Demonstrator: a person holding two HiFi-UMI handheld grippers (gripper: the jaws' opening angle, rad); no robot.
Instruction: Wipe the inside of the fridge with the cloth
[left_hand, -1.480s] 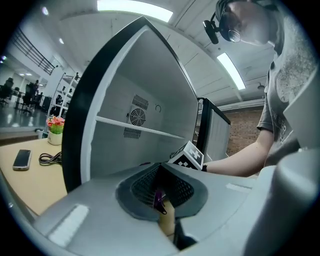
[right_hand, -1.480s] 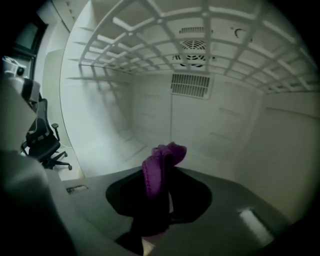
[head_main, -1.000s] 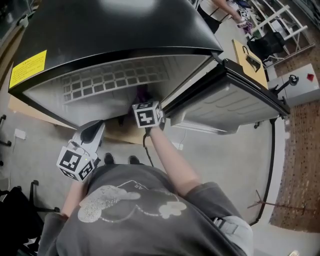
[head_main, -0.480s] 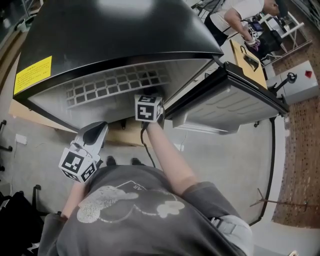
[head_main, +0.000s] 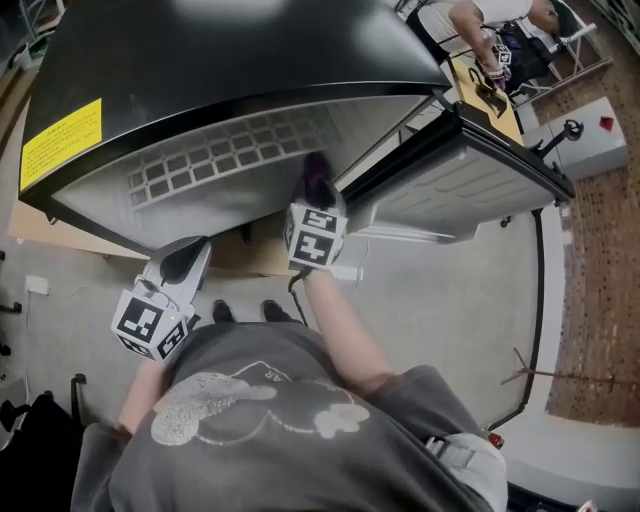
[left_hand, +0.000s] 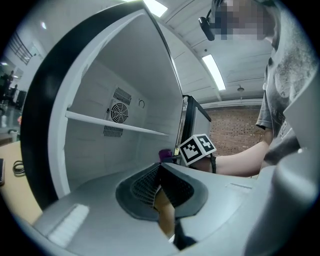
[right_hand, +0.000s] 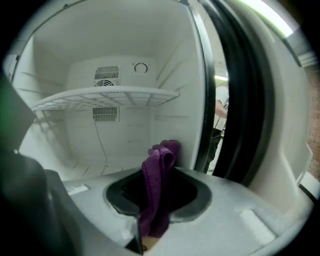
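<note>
Cloth (right_hand: 160, 167) upright in right gripper (right_hand: 156, 200), toward fridge (right_hand: 125, 125)

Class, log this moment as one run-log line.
right tongs: shut on purple fabric cloth, at mouth of open black fridge | left tongs: shut, empty, outside fridge

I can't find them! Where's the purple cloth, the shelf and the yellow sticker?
purple cloth (right_hand: 159, 180): right gripper view, middle of its bunched fold.
shelf (right_hand: 107, 94): right gripper view, its front edge.
yellow sticker (head_main: 62, 145): head view, its middle.

Fridge (head_main: 230, 60) ext glossy blk, int smooth plastic; cloth (right_hand: 157, 185) fuzzy.
</note>
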